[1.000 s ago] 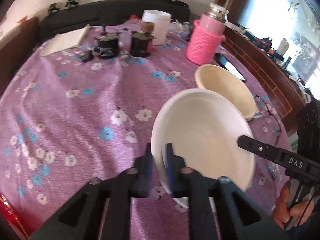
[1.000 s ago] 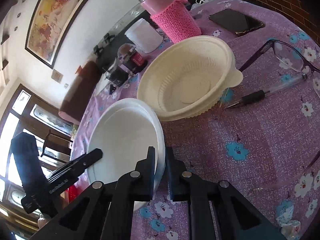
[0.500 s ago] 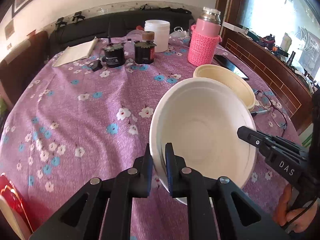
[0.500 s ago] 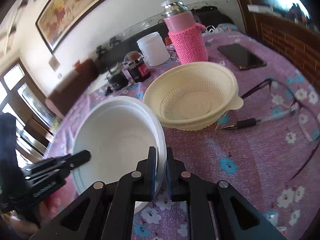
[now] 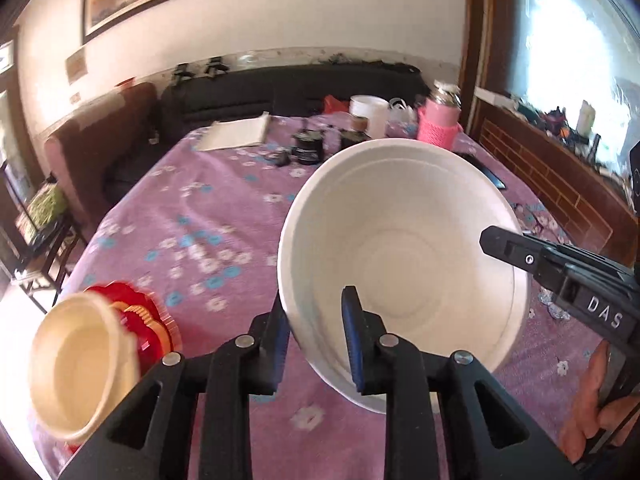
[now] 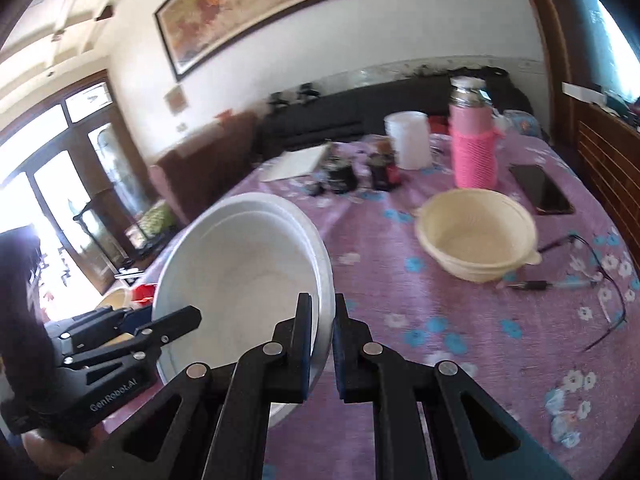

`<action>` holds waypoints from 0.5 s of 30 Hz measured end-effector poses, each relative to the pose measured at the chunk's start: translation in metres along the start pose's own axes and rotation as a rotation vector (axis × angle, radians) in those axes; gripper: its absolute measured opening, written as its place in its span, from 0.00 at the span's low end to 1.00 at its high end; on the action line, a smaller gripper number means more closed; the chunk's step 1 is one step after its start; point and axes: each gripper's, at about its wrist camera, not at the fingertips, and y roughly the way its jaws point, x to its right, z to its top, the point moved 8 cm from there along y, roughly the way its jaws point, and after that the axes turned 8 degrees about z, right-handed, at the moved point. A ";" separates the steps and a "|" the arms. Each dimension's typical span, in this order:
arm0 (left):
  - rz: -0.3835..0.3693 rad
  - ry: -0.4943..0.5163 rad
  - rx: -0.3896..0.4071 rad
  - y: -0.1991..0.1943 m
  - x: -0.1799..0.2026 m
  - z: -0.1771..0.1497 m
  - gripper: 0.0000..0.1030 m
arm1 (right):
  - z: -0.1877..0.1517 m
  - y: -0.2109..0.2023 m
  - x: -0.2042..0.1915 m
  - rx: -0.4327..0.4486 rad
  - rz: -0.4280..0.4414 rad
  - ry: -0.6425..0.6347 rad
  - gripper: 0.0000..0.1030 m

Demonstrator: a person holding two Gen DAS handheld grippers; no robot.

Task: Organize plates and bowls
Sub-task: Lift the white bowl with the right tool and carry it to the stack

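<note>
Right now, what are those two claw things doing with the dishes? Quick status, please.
Left gripper open around white bowl rim. Right gripper shut on far rim, bowl tilted off the table. Cream bowl ahead; glasses and pen beside it.

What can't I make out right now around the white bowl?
- Left wrist: red stack behind the cream bowl, motion-blurred.
- Left wrist: tablecloth beyond the white bowl, hidden by it.
- Right wrist: labels on the jars, too small and blurred.
</note>
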 end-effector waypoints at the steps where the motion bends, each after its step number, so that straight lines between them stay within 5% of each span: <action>1: 0.012 -0.019 0.008 -0.009 -0.013 -0.004 0.22 | 0.002 0.000 -0.015 0.001 0.025 -0.014 0.10; 15: 0.246 -0.257 0.069 -0.108 -0.199 -0.039 0.23 | 0.004 0.055 -0.221 -0.126 0.316 -0.242 0.11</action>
